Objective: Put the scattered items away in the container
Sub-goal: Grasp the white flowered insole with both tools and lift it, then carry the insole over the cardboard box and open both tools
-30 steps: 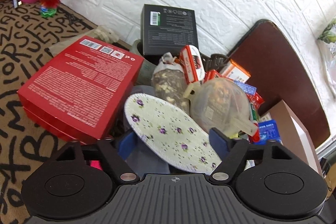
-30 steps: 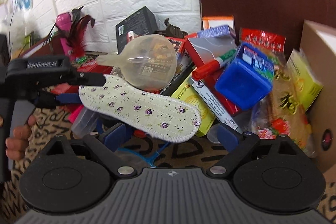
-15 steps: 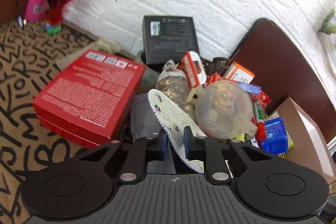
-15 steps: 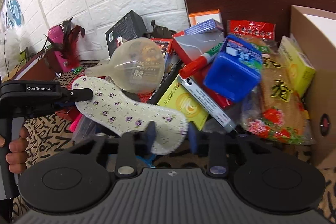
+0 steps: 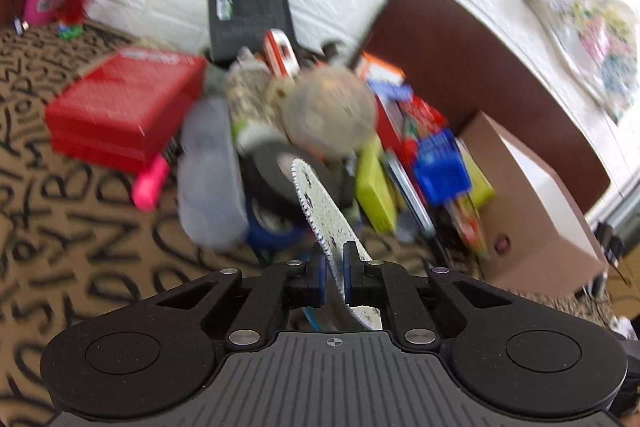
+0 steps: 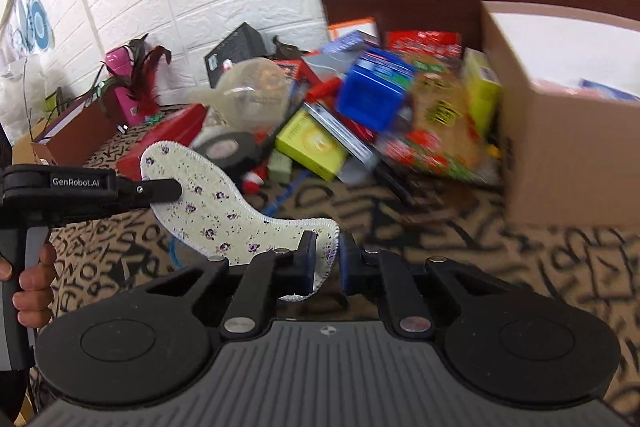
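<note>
The left gripper is clamped on the floral insole and the right gripper is closing on its other end — carry step, judged — next swing it right into the cardboard box.

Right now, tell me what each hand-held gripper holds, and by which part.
Both hold the insole: left hand-held gripper clamps one end, right hand-held gripper is closing on the other.

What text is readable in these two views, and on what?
"GenRobot.AI": side of the left gripper, right wrist view.
Tablecloth: large black letters, no readable word.
Black box, red box, yellow box, snack bag: print too blurred.
</note>
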{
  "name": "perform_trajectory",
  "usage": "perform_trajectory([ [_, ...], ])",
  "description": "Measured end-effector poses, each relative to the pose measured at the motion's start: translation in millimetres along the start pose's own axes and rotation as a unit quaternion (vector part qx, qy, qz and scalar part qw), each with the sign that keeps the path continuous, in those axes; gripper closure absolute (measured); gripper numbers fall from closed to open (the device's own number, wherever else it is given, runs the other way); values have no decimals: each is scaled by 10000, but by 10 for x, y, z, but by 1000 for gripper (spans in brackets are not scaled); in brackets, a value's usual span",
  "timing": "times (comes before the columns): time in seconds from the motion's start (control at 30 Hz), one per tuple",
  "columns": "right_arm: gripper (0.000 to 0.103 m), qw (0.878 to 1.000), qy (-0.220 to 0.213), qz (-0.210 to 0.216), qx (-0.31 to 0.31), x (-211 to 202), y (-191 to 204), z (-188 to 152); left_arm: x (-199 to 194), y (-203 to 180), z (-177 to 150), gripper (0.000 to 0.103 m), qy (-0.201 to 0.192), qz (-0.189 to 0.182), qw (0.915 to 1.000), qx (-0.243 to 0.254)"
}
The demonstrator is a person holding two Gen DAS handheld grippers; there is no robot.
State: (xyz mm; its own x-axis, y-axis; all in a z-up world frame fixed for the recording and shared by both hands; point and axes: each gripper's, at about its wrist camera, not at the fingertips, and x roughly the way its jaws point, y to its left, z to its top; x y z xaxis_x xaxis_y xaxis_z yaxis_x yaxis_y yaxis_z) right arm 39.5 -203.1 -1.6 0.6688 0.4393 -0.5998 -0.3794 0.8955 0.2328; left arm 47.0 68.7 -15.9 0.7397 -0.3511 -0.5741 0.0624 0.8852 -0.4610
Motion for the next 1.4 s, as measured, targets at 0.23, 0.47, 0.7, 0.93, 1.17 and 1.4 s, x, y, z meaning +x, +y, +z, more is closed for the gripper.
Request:
perform_trajectory([
  [0.23,89,9995,-124,-182,208,-347,-206,-156,-35,-384,-151,99,149,-203,9990,377],
  [0.47,89,9950,-845,-515,-112,-916,-362,125,-82,-955,47,99,-2,-722,9939,833],
  [0.7,89,9826,-1415,-1177,-236,-1359,-699,429,175,-1694,326,99,-189,-1302,9847,1140],
  [0.93,89,9741,-1521,-1667,115,-1440,-1297,677,651,-2317,509,97,-115,-1571,9795,1259],
  [1.17,89,9702,-1451,-1936,103,-1271,-1684,830,1160,-2613,568,96,147,-1446,9803,1340],
  [1.4,89,9707,-1347,-1941,448,-1046,-2127,997,1596,-2809,657,92,320,-1331,9807,1397],
])
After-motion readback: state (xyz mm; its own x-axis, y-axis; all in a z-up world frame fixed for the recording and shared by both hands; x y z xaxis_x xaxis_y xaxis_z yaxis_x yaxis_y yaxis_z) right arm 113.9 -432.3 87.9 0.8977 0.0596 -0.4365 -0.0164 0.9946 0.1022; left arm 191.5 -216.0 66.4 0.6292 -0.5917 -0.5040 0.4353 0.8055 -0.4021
